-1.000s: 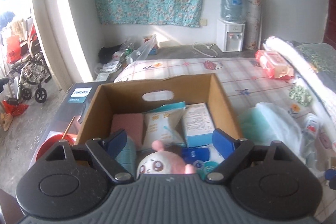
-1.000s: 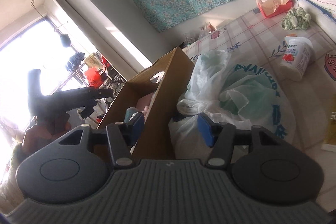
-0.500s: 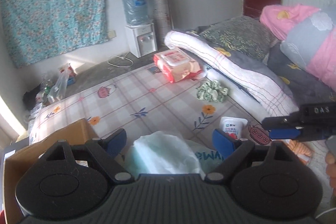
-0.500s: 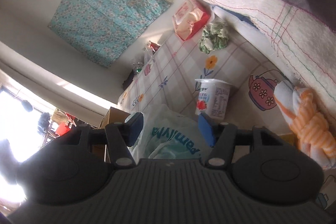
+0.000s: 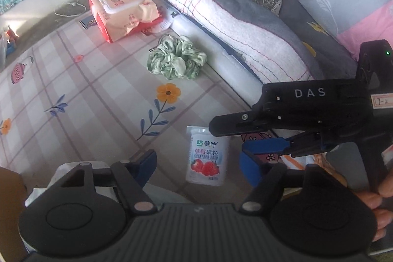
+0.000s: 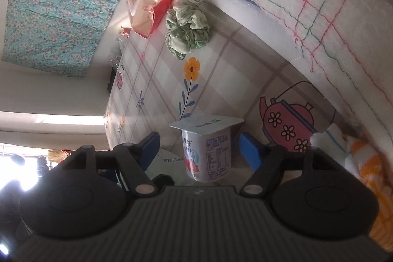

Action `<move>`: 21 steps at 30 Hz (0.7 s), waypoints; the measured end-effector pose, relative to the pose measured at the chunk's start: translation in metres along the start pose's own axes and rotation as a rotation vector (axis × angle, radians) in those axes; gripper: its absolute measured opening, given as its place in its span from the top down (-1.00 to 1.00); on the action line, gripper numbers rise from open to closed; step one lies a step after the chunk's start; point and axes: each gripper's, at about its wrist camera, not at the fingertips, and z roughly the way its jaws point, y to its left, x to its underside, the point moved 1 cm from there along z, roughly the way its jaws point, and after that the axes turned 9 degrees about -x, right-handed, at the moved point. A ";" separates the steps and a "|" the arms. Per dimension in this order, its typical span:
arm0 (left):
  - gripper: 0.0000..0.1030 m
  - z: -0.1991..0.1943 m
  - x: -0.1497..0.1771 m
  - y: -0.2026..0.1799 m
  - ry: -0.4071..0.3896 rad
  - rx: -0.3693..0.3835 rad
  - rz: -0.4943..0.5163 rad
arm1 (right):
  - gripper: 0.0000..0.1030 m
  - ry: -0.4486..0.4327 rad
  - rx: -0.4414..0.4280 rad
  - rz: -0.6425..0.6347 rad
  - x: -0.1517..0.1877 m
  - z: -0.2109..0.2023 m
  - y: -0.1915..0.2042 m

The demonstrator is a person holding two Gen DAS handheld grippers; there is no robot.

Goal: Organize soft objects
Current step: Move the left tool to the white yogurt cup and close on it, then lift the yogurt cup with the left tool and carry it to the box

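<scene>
A white strawberry yogurt cup (image 5: 206, 156) stands on the checked floral bed sheet (image 5: 81, 100). My left gripper (image 5: 199, 165) is open, its blue fingers on either side of the cup and a little short of it. My right gripper (image 6: 199, 147) is open too, tilted sideways, with the same cup (image 6: 207, 150) between its fingers. The right gripper also shows in the left wrist view (image 5: 265, 141), coming in from the right. A green scrunchie (image 5: 175, 60) lies farther up the sheet, and an orange striped soft toy (image 6: 363, 163) lies by the blanket.
A red pack of wet wipes (image 5: 122, 11) lies at the far end. A rolled white blanket (image 5: 221, 14) and pillows (image 5: 343, 4) run along the right side. A plastic bag (image 6: 169, 158) lies below the cup. A cardboard box edge (image 5: 9, 200) is at the lower left.
Both grippers have swung right, away from the cardboard box and the plastic bag, and closed in on the yogurt cup. Both have stayed open.
</scene>
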 end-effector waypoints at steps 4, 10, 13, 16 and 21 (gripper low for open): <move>-0.40 0.024 -0.013 -0.006 0.055 0.007 0.011 | -0.43 0.037 -0.004 0.047 -0.012 0.022 -0.006; -0.30 0.049 -0.025 -0.011 0.094 -0.001 0.022 | -0.43 0.050 -0.057 0.099 -0.022 0.043 -0.017; -0.18 0.057 -0.026 -0.014 0.098 0.000 0.026 | -0.42 0.035 -0.096 0.103 -0.022 0.048 -0.021; -0.08 0.060 -0.026 -0.016 0.089 -0.006 0.027 | -0.27 0.022 -0.126 0.098 -0.022 0.053 -0.023; -0.05 0.051 -0.025 -0.019 0.034 -0.023 0.031 | -0.02 -0.014 -0.152 0.068 -0.022 0.050 -0.021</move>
